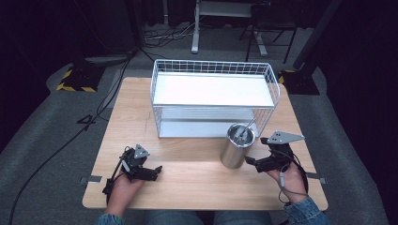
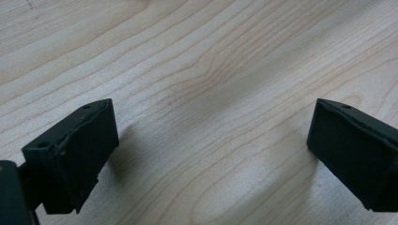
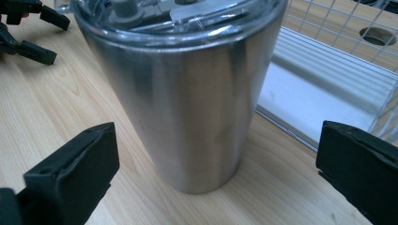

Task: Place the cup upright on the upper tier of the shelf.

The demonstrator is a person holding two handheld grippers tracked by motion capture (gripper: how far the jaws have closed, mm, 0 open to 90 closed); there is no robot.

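Note:
A steel tumbler (image 1: 237, 146) with a clear lid and a straw stands upright on the wooden table (image 1: 187, 168), just in front of the wire shelf rack. My right gripper (image 1: 257, 152) sits just right of it, open, its jaws spread wide on either side of the tumbler (image 3: 187, 103) without touching it. My left gripper (image 1: 152, 172) rests low over the table near the front left, open, with bare wood (image 2: 211, 93) between its jaws.
A white wire shelf rack (image 1: 213, 96) with two shelves takes up the back half of the table. My left gripper (image 3: 28, 28) lies beyond the tumbler in the right gripper view. Cables and stands lie on the floor behind the table.

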